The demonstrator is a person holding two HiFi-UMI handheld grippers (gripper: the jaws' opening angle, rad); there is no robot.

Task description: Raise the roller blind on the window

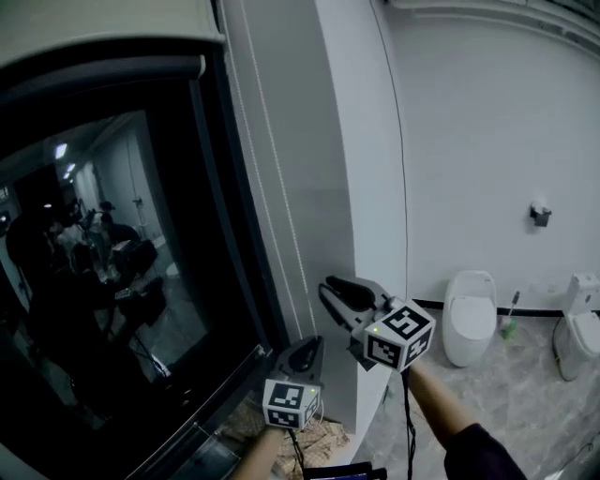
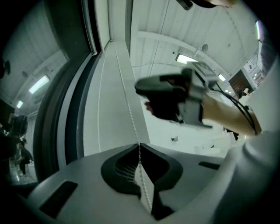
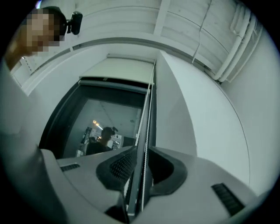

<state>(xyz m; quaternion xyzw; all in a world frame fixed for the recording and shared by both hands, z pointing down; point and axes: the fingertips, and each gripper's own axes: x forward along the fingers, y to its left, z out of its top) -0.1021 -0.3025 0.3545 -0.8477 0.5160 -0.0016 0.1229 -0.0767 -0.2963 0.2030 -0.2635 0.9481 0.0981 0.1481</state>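
**Two grippers at the bead chain of a raised blind**

Head view. The cream fabric roller blind (image 1: 103, 28) sat rolled high at the top of the black-framed window (image 1: 141, 300), its hem bar just under the roll. The white bead chain (image 1: 281, 202) hung down the grey wall panel to the right of the frame. The left gripper (image 1: 312, 345) met the chain low down, and the right gripper (image 1: 330, 286) pointed at it just above. Two white toilets (image 1: 469, 314) stood by the far wall.

Left gripper view. The left gripper (image 2: 139, 145) had its jaws pinched together on one strand of the bead chain (image 2: 130, 113), which ran straight up the panel. The right gripper (image 2: 142, 96) hung above it.

Right gripper view. The right gripper (image 3: 142, 149) held its jaws a narrow gap apart. The bead chain (image 3: 148, 118) ran through that gap toward the roller blind (image 3: 122, 70) at the top of the window (image 3: 105, 118).
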